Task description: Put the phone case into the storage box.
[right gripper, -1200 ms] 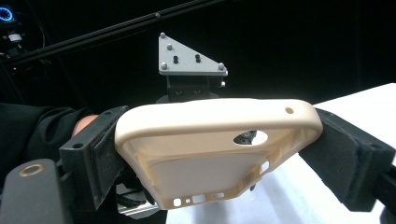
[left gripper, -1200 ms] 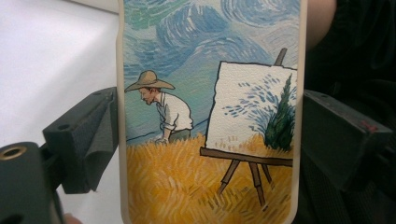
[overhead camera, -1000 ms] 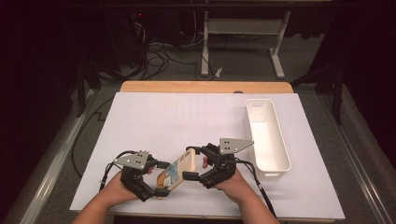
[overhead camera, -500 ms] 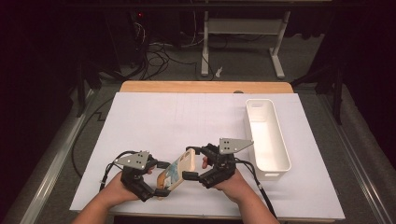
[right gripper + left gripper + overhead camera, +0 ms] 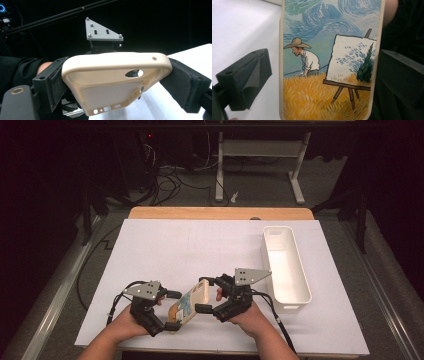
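Black two-jaw left tongs [image 5: 172, 310], right tongs [image 5: 206, 294], grey screw-studded three-cornered plates, trailing black cables, dark sleeves

Cream phone case [image 5: 329, 62] with blue-and-yellow painted field scene

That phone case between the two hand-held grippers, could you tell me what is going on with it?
A person holds a cream phone case with a painted wheat-field scene above the white table. The right hand-held gripper clamps it across its width, the pads pressing both edges. The left hand-held gripper has just been opening: in the left gripper view one pad stands clear of the case's edge. A white bin sits to the right.
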A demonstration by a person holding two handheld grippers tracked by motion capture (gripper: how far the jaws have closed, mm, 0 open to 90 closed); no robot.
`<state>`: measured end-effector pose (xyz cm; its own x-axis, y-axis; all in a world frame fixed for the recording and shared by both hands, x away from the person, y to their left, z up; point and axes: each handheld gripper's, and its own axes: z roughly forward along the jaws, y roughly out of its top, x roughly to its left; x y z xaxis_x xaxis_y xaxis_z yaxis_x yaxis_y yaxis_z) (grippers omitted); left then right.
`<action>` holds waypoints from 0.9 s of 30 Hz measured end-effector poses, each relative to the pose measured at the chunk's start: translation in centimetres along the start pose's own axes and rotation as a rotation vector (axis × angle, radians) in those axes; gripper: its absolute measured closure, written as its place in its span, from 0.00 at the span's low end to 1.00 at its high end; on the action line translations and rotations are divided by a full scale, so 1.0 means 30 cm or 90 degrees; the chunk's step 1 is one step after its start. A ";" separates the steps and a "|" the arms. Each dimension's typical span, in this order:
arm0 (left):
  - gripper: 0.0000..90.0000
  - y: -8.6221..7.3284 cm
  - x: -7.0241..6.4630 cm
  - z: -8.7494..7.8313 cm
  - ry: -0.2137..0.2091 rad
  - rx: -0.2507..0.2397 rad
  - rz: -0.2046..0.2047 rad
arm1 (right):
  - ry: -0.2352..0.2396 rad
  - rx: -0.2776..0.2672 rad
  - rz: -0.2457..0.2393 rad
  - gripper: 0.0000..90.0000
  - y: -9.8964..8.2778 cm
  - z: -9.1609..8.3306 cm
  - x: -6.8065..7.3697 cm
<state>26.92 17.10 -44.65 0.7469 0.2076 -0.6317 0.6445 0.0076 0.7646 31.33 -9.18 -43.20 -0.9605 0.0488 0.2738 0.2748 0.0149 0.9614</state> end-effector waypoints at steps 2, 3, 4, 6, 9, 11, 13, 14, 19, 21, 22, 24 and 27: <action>0.01 0.001 0.000 -0.001 0.000 -0.003 0.000 | -0.002 -0.001 0.000 0.15 0.000 -0.001 -0.001; 0.01 0.003 -0.001 -0.003 0.002 -0.008 0.004 | -0.004 -0.001 0.000 0.15 0.000 -0.002 -0.001; 0.01 0.003 -0.001 -0.003 0.002 -0.008 0.004 | -0.004 -0.001 0.000 0.15 0.000 -0.002 -0.001; 0.01 0.006 0.000 -0.007 0.009 -0.016 0.005 | -0.007 0.000 0.001 0.15 0.001 -0.004 -0.001; 0.00 0.010 0.001 -0.012 0.013 -0.024 0.007 | -0.011 0.000 0.001 0.15 0.001 -0.006 -0.002; 0.00 0.014 0.002 -0.017 0.018 -0.031 0.006 | -0.013 0.000 0.000 0.15 0.002 -0.008 -0.003; 0.00 0.018 0.005 -0.021 0.024 -0.040 0.004 | -0.015 0.000 0.000 0.15 0.002 -0.010 -0.004; 0.00 0.019 0.009 -0.024 0.028 -0.041 0.005 | -0.016 0.000 0.001 0.15 0.002 -0.011 -0.004; 0.00 0.025 0.017 -0.031 0.049 -0.057 0.003 | -0.023 0.001 -0.003 0.15 0.002 -0.015 -0.004; 0.00 0.030 0.021 -0.032 0.062 -0.066 0.000 | -0.027 0.001 -0.007 0.15 0.004 -0.017 -0.002; 0.01 0.030 0.021 -0.032 0.062 -0.066 0.000 | -0.027 0.001 -0.007 0.15 0.004 -0.017 -0.002; 0.01 0.035 0.029 -0.039 0.080 -0.078 0.003 | -0.035 0.001 -0.012 0.15 0.007 -0.020 0.000; 0.01 0.038 0.035 -0.043 0.093 -0.088 0.007 | -0.042 0.003 -0.014 0.15 0.007 -0.023 0.000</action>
<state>28.21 18.59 -44.27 0.7159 0.3476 -0.6055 0.6003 0.1363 0.7881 31.35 -9.86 -42.97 -0.9614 0.1142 0.2502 0.2541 0.0209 0.9669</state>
